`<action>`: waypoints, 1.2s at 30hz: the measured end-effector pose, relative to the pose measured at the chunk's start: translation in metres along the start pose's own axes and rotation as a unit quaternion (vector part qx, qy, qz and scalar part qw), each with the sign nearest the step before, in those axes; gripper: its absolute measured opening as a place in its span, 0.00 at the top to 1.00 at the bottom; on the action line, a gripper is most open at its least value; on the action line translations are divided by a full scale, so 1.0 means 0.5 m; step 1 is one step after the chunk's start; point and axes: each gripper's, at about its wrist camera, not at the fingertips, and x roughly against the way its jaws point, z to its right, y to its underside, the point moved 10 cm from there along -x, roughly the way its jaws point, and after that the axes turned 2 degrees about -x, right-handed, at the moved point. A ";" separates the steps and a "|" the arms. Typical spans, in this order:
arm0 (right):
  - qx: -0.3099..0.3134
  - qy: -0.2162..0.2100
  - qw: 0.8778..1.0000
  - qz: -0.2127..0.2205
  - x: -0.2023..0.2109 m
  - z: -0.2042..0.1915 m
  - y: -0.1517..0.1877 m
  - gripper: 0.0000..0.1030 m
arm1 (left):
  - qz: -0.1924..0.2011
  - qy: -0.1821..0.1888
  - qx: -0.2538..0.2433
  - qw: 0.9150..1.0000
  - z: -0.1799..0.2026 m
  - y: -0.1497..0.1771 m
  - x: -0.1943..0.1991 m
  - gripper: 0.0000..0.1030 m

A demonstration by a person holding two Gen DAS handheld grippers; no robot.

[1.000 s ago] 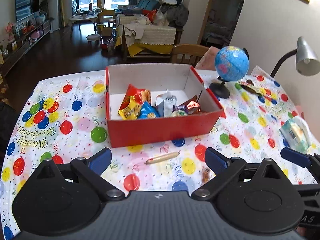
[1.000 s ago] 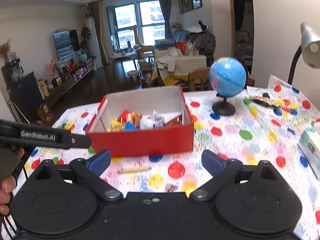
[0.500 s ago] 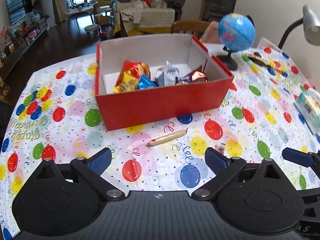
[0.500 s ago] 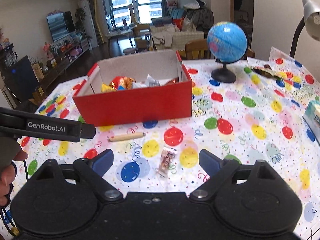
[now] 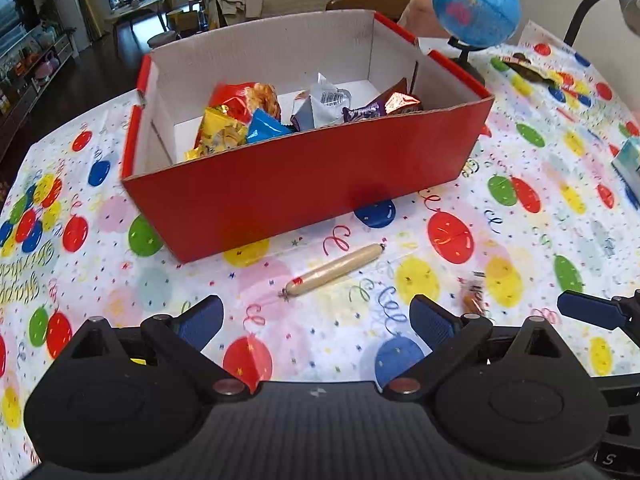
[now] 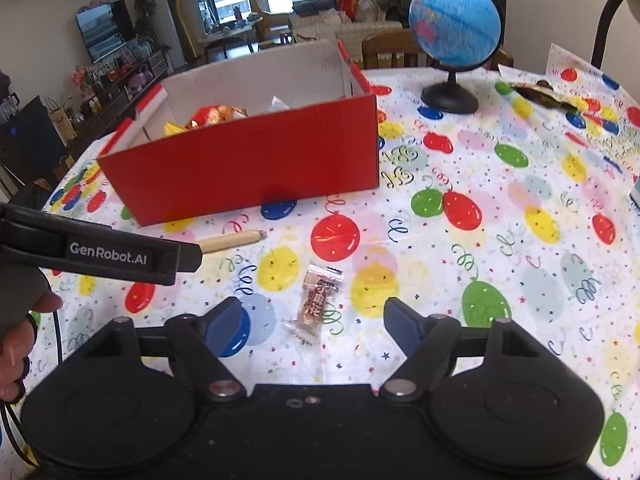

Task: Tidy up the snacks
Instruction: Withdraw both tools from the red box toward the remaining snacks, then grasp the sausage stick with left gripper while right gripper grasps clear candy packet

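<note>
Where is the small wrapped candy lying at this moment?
The wrapped candy lies on the balloon tablecloth in front of the red box, right of the sausage stick, between the right gripper's closing fingers, untouched.

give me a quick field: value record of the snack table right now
box: red box, open, several snack packets inside
loose snacks: sausage stick in front of the box; wrapped candy nearer the grippers
left gripper: open, nothing between its fingers, sausage stick just ahead
right gripper: jaws closing, candy between them, not yet pinched
other: globe beside the box on the balloon tablecloth
</note>
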 end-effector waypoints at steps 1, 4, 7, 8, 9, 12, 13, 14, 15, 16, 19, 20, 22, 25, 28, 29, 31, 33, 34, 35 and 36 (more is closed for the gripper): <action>-0.001 0.001 1.000 -0.002 -0.008 0.002 0.000 0.27 | 0.001 -0.003 -0.005 1.000 0.000 -0.003 -0.008 0.03; -0.001 0.000 1.000 -0.010 -0.031 0.005 -0.002 0.31 | 0.002 -0.010 -0.019 1.000 0.003 -0.011 -0.030 0.03; 0.003 -0.003 1.000 -0.018 -0.050 0.001 -0.002 0.37 | 0.005 -0.009 -0.045 0.999 0.016 -0.019 -0.045 0.04; 0.003 -0.004 1.000 -0.020 -0.056 0.000 -0.002 0.41 | 0.005 -0.006 -0.054 0.999 0.021 -0.022 -0.050 0.04; 0.004 -0.005 1.000 -0.021 -0.063 0.000 -0.003 0.43 | 0.003 -0.002 -0.063 0.998 0.026 -0.024 -0.056 0.05; 0.006 -0.004 1.000 -0.023 -0.077 -0.002 -0.004 0.48 | -0.004 0.007 -0.084 0.996 0.033 -0.026 -0.077 0.16; 0.008 -0.004 1.000 -0.022 -0.079 -0.003 -0.004 0.49 | -0.009 0.009 -0.088 0.996 0.032 -0.025 -0.085 0.23; 0.012 -0.003 1.000 -0.021 -0.081 -0.004 -0.004 0.52 | -0.013 0.011 -0.090 0.996 0.031 -0.024 -0.092 0.29; 0.015 -0.004 1.000 -0.021 -0.083 -0.005 -0.004 0.53 | -0.016 0.013 -0.092 0.996 0.030 -0.023 -0.097 0.33; 0.018 -0.004 1.000 -0.022 -0.086 -0.006 -0.003 0.54 | -0.019 0.016 -0.094 0.995 0.028 -0.022 -0.103 0.35; 0.019 -0.001 1.000 -0.024 -0.094 -0.006 0.000 0.59 | -0.026 0.029 -0.096 0.995 0.025 -0.021 -0.114 0.48; 0.018 -0.001 1.000 -0.025 -0.097 -0.004 0.000 0.61 | -0.026 0.034 -0.096 0.994 0.025 -0.022 -0.116 0.50; 0.016 -0.002 1.000 -0.026 -0.102 -0.005 0.001 0.65 | -0.028 0.045 -0.098 0.994 0.028 -0.021 -0.117 0.51; 0.017 -0.006 0.999 -0.030 -0.106 -0.010 0.003 0.68 | -0.035 0.072 -0.103 0.991 0.039 -0.013 -0.117 0.51; 0.014 -0.006 0.999 -0.030 -0.106 -0.010 0.004 0.70 | -0.037 0.081 -0.106 0.990 0.047 -0.010 -0.114 0.51; 0.011 -0.007 0.999 -0.031 -0.106 -0.010 0.003 0.71 | -0.039 0.084 -0.104 0.990 0.050 -0.008 -0.112 0.52; 0.008 -0.007 0.999 -0.031 -0.106 -0.008 0.003 0.73 | -0.040 0.075 -0.110 0.990 0.054 -0.005 -0.111 0.59; 0.009 -0.004 1.000 -0.030 -0.106 -0.006 0.003 0.76 | -0.040 0.068 -0.106 0.991 0.053 -0.010 -0.112 0.68; 0.008 -0.005 1.000 -0.030 -0.107 -0.005 0.003 0.77 | -0.041 0.067 -0.101 0.992 0.051 -0.012 -0.114 0.68; 0.006 -0.004 1.000 -0.030 -0.107 -0.004 0.004 0.79 | -0.040 0.066 -0.097 0.992 0.051 -0.014 -0.115 0.69; 0.006 -0.003 1.000 -0.029 -0.107 -0.003 0.004 0.79 | -0.039 0.062 -0.096 0.993 0.050 -0.016 -0.115 0.74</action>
